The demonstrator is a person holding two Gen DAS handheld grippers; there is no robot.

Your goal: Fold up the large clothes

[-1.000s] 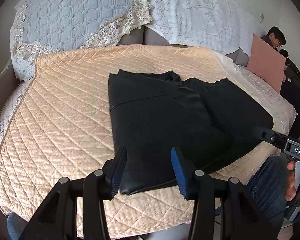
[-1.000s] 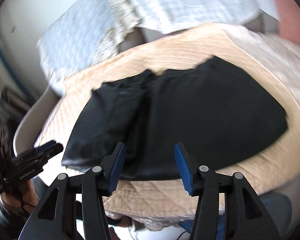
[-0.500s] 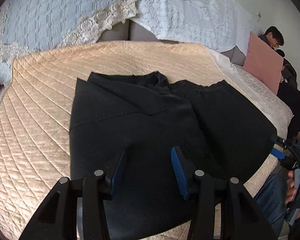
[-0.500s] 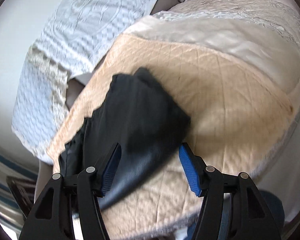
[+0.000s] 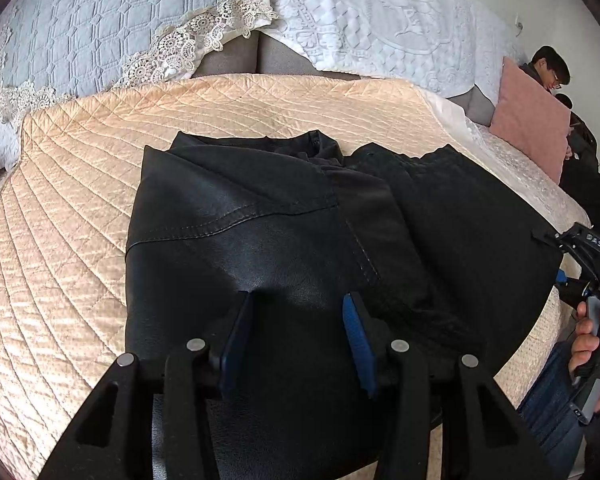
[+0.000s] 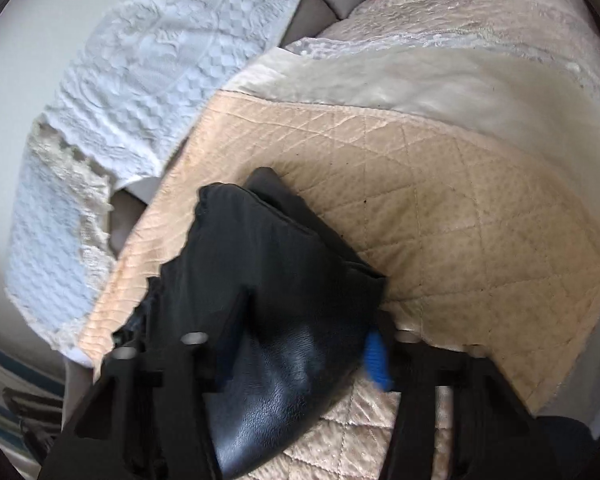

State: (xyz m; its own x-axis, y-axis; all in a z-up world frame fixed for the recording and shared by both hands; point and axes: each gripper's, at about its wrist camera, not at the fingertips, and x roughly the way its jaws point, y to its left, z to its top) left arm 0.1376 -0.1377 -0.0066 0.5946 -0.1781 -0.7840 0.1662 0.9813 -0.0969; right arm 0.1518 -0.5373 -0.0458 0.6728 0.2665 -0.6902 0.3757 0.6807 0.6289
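Over on the left, the peach quilted cover (image 5: 72,216) lies bare on the sofa, lace-trimmed pale throws (image 5: 100,28) draped behind it. Moving in, the black leather jacket (image 5: 260,216) lies spread flat across the middle of that cover, already doubled over itself, collar at the far edge. The left tool (image 5: 296,312) hangs over the jacket's near half, jaws about halfway apart, blue pads either side of the leather but pinching nothing. It looks poised, not gripping.

Further right, the right tool (image 6: 304,332) has come to the jacket's right-hand edge, and its jaws have just been closing with the folded leather between them. Whether the pads actually bite yet, I can't tell; the view is blurred there. From the left camera, a hand (image 5: 592,332) works that tool's handle at the frame's edge. Beyond, a pink cushion (image 5: 532,120).

My read: this is the grab for the next fold. The call now is a firm hold on the right edge, the left tool taking the near hem, then both lifting together.
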